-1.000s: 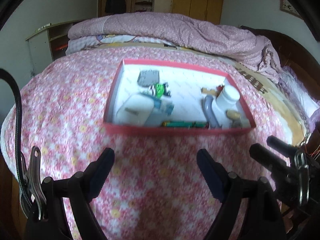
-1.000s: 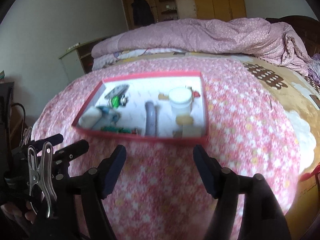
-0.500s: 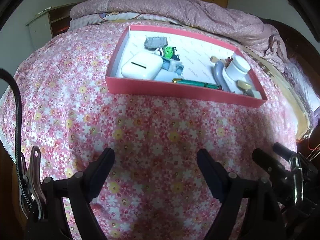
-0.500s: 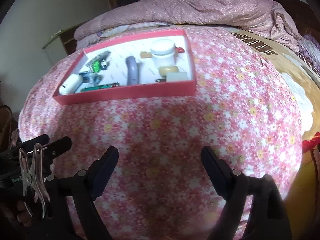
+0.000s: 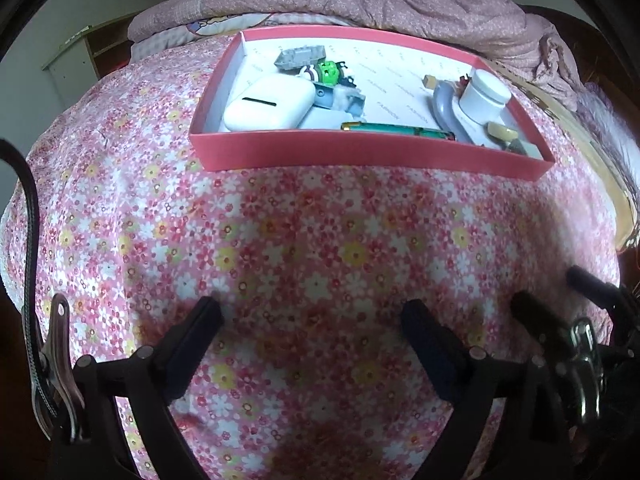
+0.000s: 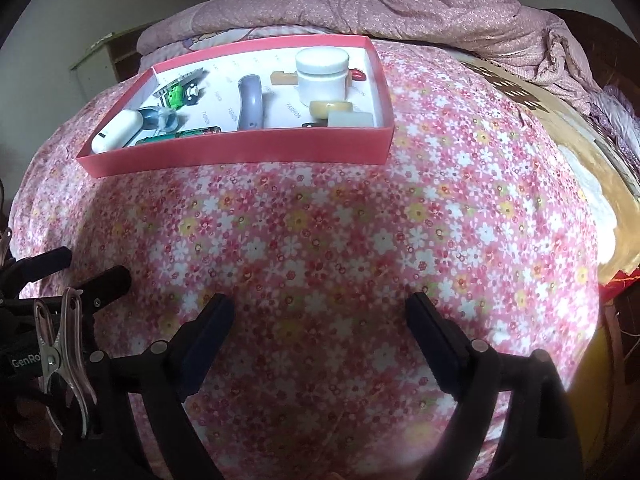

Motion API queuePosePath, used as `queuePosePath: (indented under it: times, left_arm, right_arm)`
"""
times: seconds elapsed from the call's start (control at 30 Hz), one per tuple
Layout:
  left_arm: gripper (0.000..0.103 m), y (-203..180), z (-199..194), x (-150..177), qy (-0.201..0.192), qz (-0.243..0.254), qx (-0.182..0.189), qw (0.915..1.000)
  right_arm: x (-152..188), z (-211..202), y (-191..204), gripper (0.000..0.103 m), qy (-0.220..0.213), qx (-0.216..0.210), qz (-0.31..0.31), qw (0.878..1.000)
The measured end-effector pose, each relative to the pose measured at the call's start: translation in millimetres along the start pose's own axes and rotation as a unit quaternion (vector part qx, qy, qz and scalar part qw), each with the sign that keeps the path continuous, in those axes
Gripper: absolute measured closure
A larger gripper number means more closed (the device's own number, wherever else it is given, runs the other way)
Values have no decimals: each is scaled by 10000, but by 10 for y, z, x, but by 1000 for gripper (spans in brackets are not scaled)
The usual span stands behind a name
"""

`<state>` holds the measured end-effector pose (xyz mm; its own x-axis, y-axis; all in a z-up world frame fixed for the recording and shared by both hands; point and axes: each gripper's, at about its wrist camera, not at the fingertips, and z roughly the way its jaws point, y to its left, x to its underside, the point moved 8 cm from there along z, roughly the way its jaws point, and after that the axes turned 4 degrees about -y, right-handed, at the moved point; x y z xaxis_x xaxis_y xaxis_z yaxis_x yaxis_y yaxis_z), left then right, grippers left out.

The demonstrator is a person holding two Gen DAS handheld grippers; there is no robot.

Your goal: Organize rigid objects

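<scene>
A shallow red box (image 5: 360,152) (image 6: 240,152) lies on the flowered bedspread, well ahead of both grippers. Inside it I see a white earbud case (image 5: 270,104) (image 6: 116,136), a white jar (image 5: 484,96) (image 6: 322,70), a curved grey piece (image 5: 442,106) (image 6: 250,100), a green pen-like stick (image 5: 396,130) (image 6: 176,136), a green toy (image 5: 328,72) (image 6: 176,98) and several small bits. My left gripper (image 5: 314,314) hovers over bare bedspread, jaws opening, nothing between them. My right gripper (image 6: 320,308) likewise hangs over the spread with jaws opening and empty.
A rumpled purple quilt (image 5: 380,0) (image 6: 360,4) is heaped behind the box. A cabinet (image 5: 84,56) stands left of the bed. The bed's brown edge (image 6: 580,152) runs along the right. The right gripper's fingers (image 5: 560,320) show at lower right in the left wrist view.
Both grippers sank and tipped downward, so the box rose in each view and looks nearer. Both pairs of jaws spread wider. Nothing in the box moved.
</scene>
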<state>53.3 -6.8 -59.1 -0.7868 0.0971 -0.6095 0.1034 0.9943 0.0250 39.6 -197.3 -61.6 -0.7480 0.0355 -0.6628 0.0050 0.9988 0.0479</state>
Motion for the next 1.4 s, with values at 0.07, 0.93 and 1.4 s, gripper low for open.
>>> queuePosePath:
  times: [0.07, 0.93, 1.4]
  left_arm:
    - [6, -6, 2, -3, 1, -7, 10, 10000]
    - [0, 19, 4, 37, -63, -204, -122, 9997]
    - [0, 16, -1, 40, -63, -234, -141, 9996]
  right_arm:
    - [0, 5, 12, 11, -10, 58, -62, 10000]
    - [16, 16, -12, 4, -65, 169, 49, 9998]
    - [22, 15, -13, 3, -66, 170, 48, 9998]
